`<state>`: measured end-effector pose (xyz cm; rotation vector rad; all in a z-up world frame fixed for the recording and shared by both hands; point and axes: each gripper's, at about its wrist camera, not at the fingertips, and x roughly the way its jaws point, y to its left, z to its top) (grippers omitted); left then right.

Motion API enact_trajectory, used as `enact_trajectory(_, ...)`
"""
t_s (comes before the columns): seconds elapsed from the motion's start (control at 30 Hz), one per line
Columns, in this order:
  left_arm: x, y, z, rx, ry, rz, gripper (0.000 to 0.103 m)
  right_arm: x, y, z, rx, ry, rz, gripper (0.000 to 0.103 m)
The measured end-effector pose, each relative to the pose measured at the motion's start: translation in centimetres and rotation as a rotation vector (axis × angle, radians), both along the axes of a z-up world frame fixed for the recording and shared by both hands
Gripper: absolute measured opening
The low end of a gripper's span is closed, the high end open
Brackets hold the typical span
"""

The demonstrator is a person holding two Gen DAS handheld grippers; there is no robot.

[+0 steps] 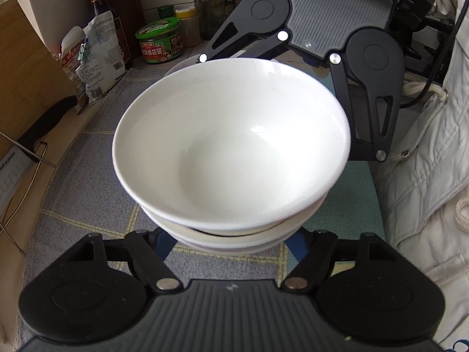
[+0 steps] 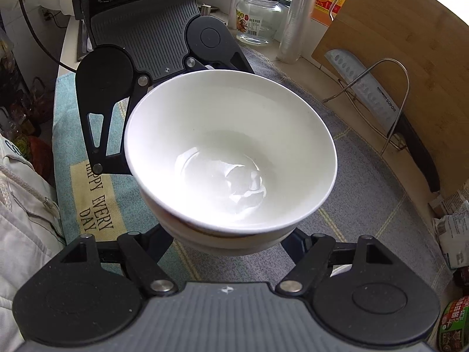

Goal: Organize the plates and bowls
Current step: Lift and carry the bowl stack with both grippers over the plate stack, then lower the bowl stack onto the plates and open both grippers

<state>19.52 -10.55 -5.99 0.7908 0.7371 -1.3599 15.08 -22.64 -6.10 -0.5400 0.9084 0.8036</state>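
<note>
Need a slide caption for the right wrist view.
Both grippers flank a stack of white bowls on a checked cloth, knife rack behind.

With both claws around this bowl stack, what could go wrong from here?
1. The top bowl sits tilted in the bowl below, with a dark gap at their rims, so it may slide or clink if the stack is lifted unevenly.
2. The left claw and right claw flank the stack from opposite sides; their fingertips are hidden under it, so grip is unconfirmed.
3. The knife on the wire rack stands close by; a wide swing might hit it.
</note>
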Motion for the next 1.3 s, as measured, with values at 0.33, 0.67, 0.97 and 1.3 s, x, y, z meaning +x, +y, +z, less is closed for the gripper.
enact_trajectory(0.33, 0.0, -5.6, 0.5, -0.01, -0.032, -0.056, 0.075, -0.7, -5.8, 1.2, -0.004, -0.015, -0.055, 0.083)
enact_trajectory(0.67, 1.2, -11.2, 0.1, -0.024, -0.044, -0.117, 0.075, -0.8, -10.9, 1.3, -0.025, -0.02, -0.123, 0.083)
enact_trajectory(0.97, 2.1, -14.0, -1.1, -0.022, -0.041, -0.128, 0.075, 0.0, -13.9, 0.6, -0.042, -0.007, -0.153, 0.083)
enact_trajectory(1.3, 3.0, -15.4, -2.4, -0.013, -0.024, -0.125, 0.075, 1.0, -14.5, -0.3, -0.063, 0.013, -0.172, 0.083)
